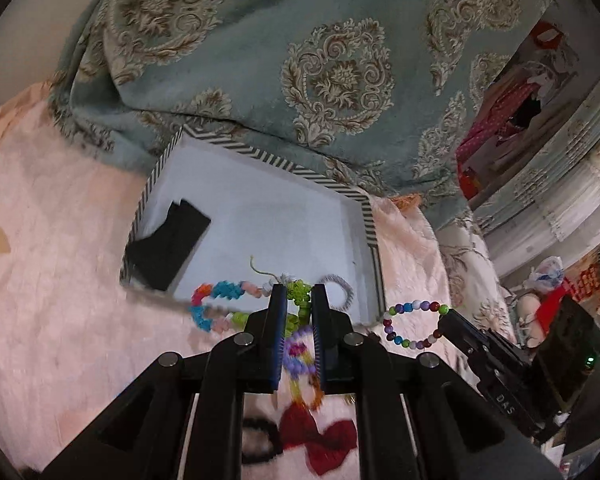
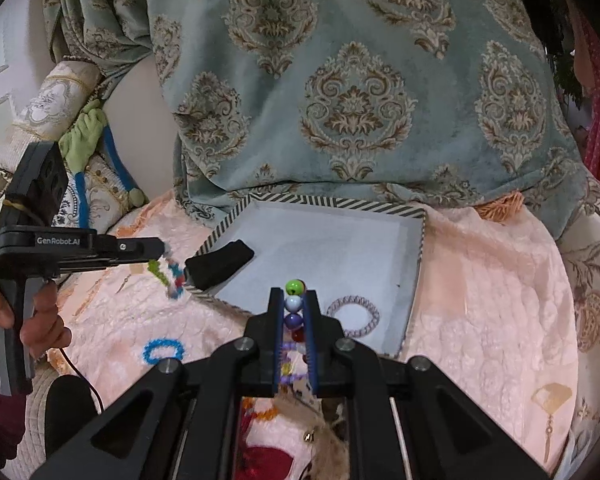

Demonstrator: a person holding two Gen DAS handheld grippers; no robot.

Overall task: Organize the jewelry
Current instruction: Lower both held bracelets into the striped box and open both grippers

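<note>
1. My left gripper (image 1: 299,300) pinches a knotted bracelet (image 1: 224,304) by its green part; its long loop trails left, just over the near edge of the striped tray (image 1: 256,152).
2. My right gripper (image 2: 293,300) clamps a bead bracelet (image 2: 293,304), beads lined up along the fingers, pointing toward the tray.
3. Inside the tray I see a black block (image 2: 220,266) at the left corner, a coiled hair tie (image 2: 354,316) near front, and bare floor between.
</note>
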